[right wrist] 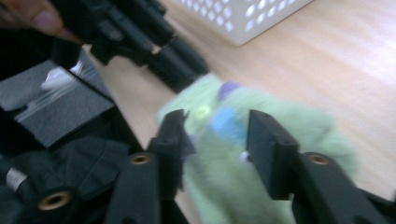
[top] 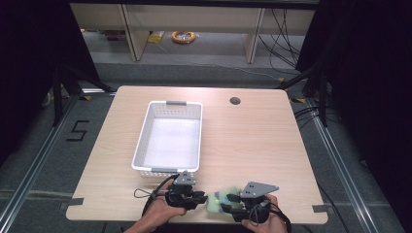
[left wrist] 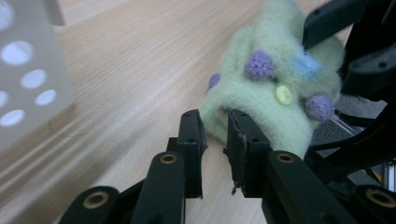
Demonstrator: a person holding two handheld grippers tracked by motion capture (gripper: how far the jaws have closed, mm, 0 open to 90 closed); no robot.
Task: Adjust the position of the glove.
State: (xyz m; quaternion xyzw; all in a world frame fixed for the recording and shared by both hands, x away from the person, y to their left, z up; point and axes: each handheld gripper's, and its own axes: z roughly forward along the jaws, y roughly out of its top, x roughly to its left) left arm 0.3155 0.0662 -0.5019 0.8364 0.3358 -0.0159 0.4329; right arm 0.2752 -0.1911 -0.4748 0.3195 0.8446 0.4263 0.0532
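Observation:
A fuzzy pale-green cloth item (top: pixel 217 200) with purple pompoms, a yellow button and a blue patch lies near the table's front edge, between both grippers. My left gripper (top: pixel 201 198) points right at it; in the left gripper view its jaws (left wrist: pixel 215 123) stand a narrow gap apart with the cloth item's (left wrist: pixel 271 93) edge at their tips. My right gripper (top: pixel 228 203) points left; in the blurred right gripper view it is open (right wrist: pixel 215 126) with its jaws astride the cloth item (right wrist: pixel 224 177). The left gripper (right wrist: pixel 173 60) shows beyond it.
A white perforated basket (top: pixel 141 141) stands empty just beyond the left gripper, its wall close by (left wrist: pixel 28 84). The table's front edge runs right under both hands. A round cable hole (top: pixel 235 101) sits at the far right of the tabletop.

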